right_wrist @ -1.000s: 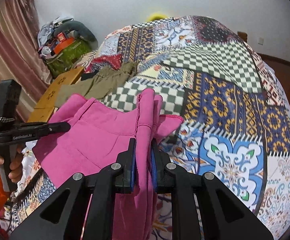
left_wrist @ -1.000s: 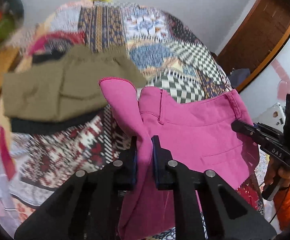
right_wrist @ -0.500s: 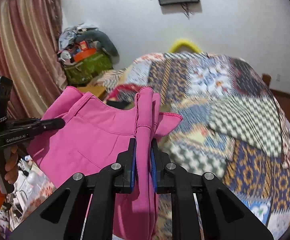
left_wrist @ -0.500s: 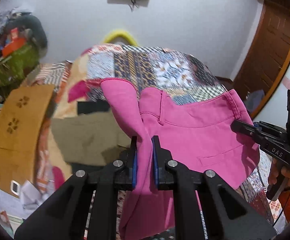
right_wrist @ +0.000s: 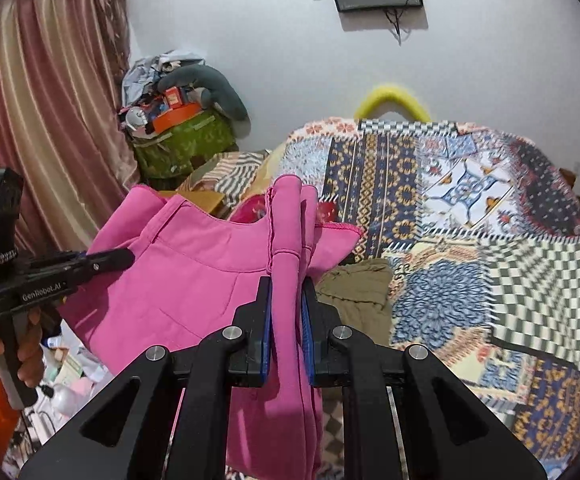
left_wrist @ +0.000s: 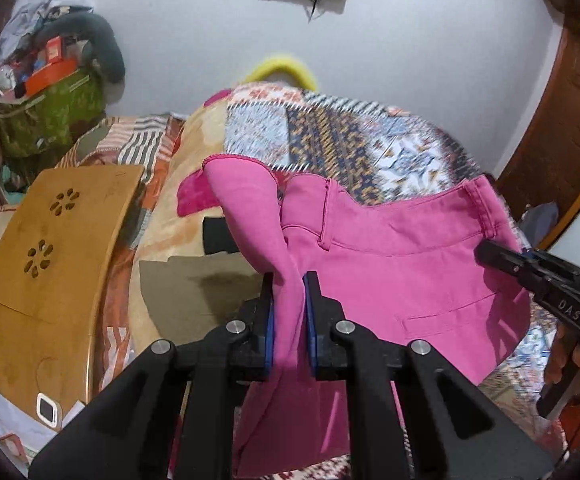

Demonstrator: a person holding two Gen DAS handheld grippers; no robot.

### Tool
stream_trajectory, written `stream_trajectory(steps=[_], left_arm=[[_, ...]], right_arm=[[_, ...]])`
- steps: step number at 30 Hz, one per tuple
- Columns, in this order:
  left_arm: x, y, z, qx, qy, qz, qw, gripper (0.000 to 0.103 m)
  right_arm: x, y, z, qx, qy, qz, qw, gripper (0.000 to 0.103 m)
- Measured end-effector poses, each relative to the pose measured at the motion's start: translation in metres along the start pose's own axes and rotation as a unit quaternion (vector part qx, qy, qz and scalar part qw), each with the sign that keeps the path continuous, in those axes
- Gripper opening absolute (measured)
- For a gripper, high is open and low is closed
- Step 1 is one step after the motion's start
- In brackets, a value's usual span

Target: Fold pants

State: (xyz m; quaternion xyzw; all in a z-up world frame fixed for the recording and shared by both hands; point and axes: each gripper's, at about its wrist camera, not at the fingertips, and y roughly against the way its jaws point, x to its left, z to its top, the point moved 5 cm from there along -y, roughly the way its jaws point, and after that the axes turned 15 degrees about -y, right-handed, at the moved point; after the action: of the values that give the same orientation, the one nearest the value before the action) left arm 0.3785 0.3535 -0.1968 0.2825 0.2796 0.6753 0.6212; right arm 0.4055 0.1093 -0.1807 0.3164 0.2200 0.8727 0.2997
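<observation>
While both grippers clamp bunched cloth of the pants (left_wrist: 389,264), the garment hangs in the air above the bed (right_wrist: 469,208). The left gripper (left_wrist: 288,312) and the right gripper (right_wrist: 286,316) each pinch thick folds, so a layer may slip out if they pull apart. The waistband runs sideways between them, and the legs hang down, so the long axis looks vertical.

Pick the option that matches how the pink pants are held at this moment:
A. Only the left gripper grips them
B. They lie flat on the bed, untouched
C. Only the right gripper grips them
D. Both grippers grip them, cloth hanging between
D: the left gripper and the right gripper each pinch a bunched edge of the pink pants, which hang spread between them above the patchwork bedspread.
</observation>
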Motion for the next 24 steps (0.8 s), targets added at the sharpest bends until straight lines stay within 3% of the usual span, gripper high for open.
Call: stream_trajectory(steps=[8,13,21,24], left_arm=[[0.016,-0.078,-0.031,0.055,-0.001,0.011,0.9984,0.012],[0.020,-0.107,-0.051,0.081,0.003,0.016,0.9965,0.014],[0.033,-0.097,-0.069,0.099,0.011,0.045,0.9941,0.048],[0.035,-0.082,-0.074,0.102,0.013,0.053,0.9933,0.050]], right_arm=[[-0.019,-0.071,-0.015,0.051,0.014,-0.037,0.998,0.011],[-0.033,-0.099,-0.029,0.080,0.024,-0.060,0.995,0.011],[-0.049,-0.095,-0.041,0.109,0.029,-0.097,0.989,0.027],[-0.051,-0.083,-0.046,0.118,0.031,-0.105,0.987,0.037]])
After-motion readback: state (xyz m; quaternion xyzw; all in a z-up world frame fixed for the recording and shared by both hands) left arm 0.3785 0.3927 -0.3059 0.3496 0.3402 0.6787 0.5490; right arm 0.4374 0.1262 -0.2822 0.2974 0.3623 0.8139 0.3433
